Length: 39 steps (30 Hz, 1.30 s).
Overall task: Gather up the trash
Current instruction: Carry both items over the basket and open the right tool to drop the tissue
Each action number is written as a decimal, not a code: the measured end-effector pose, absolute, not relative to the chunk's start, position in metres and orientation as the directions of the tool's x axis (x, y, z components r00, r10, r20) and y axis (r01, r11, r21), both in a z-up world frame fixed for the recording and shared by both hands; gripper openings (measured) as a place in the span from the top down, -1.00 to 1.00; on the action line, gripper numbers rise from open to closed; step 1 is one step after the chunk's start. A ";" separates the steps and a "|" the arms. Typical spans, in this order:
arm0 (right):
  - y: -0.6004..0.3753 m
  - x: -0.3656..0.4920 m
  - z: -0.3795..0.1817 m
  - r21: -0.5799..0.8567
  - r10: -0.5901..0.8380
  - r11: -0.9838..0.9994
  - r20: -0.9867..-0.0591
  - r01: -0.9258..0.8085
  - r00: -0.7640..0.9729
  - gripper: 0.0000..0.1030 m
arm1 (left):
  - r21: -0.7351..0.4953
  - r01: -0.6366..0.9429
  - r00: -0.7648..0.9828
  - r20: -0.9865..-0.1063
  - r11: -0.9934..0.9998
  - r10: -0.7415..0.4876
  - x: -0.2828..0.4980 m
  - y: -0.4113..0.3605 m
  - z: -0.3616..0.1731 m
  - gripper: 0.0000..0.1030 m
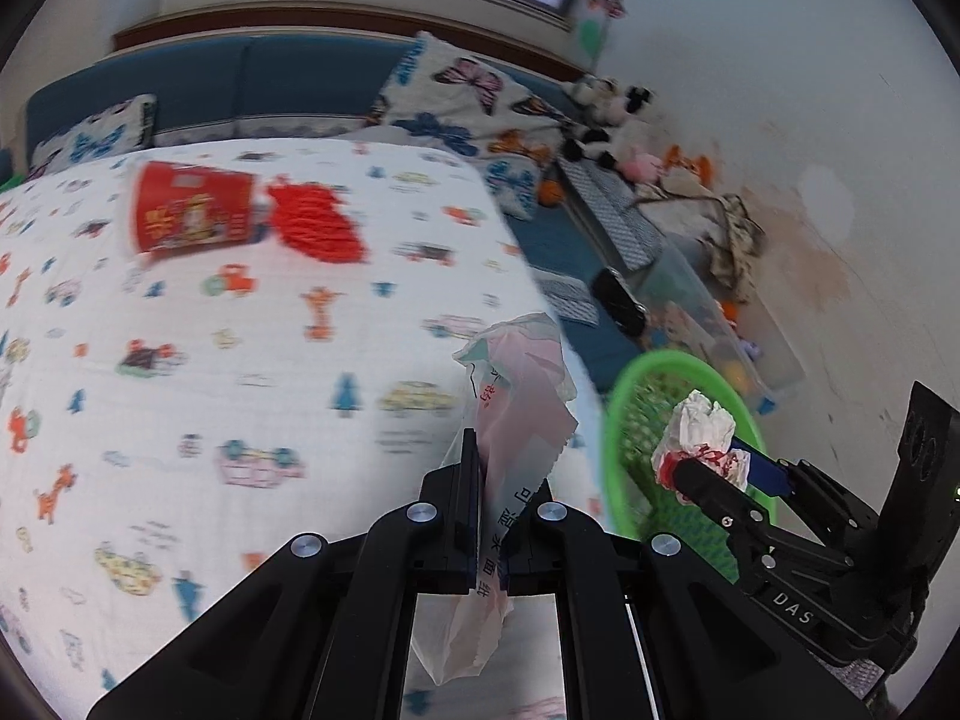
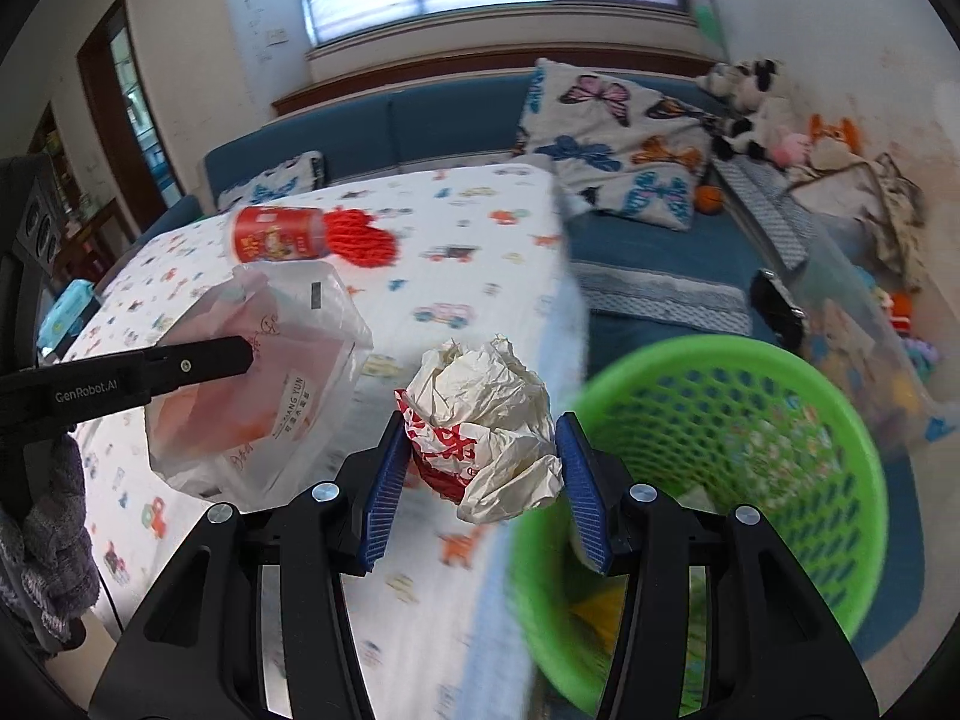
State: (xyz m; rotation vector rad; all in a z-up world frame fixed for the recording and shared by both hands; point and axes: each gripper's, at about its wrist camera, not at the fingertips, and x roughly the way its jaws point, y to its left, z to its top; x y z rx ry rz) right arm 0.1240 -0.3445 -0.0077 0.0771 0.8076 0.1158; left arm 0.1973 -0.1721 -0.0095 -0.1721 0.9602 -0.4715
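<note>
My left gripper (image 1: 507,480) is shut on a pink and clear plastic bag (image 1: 519,396), held above the table edge; the bag also shows in the right wrist view (image 2: 264,384). My right gripper (image 2: 480,456) is shut on a crumpled white and red paper wrapper (image 2: 486,420), held beside the rim of a green mesh basket (image 2: 750,420). In the left wrist view the wrapper (image 1: 702,432) hangs over the basket (image 1: 636,438). A red can (image 2: 279,234) lies on its side on the table (image 2: 468,228), next to a red knitted piece (image 2: 363,240).
The table wears a white cloth with cartoon prints. A blue sofa (image 2: 648,252) with butterfly cushions (image 2: 618,138) and plush toys (image 2: 744,102) runs behind and to the right. A clear storage box (image 2: 858,312) with toys stands beyond the basket.
</note>
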 end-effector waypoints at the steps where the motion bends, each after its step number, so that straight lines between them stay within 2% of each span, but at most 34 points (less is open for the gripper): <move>1: -0.350 0.120 -0.008 0.110 0.121 0.992 -0.717 -0.059 0.686 0.02 | -0.347 0.322 0.472 -0.748 0.881 -0.467 0.196 -0.180 -0.010 0.91; 17: -0.445 0.069 -0.023 0.107 -0.026 0.982 -0.742 0.156 0.670 0.01 | -0.321 0.456 0.375 -0.777 0.830 -0.506 0.182 -0.273 -0.023 0.91; 29: -0.479 0.058 -0.032 0.129 -0.054 0.965 -0.754 0.228 0.654 -0.03 | -0.303 0.512 0.342 -0.786 0.803 -0.515 0.180 -0.312 -0.027 0.91; 39: -0.486 0.051 -0.032 0.142 -0.055 0.959 -0.755 0.245 0.653 -0.16 | -0.296 0.549 0.302 -0.802 0.782 -0.516 0.178 -0.338 -0.042 0.91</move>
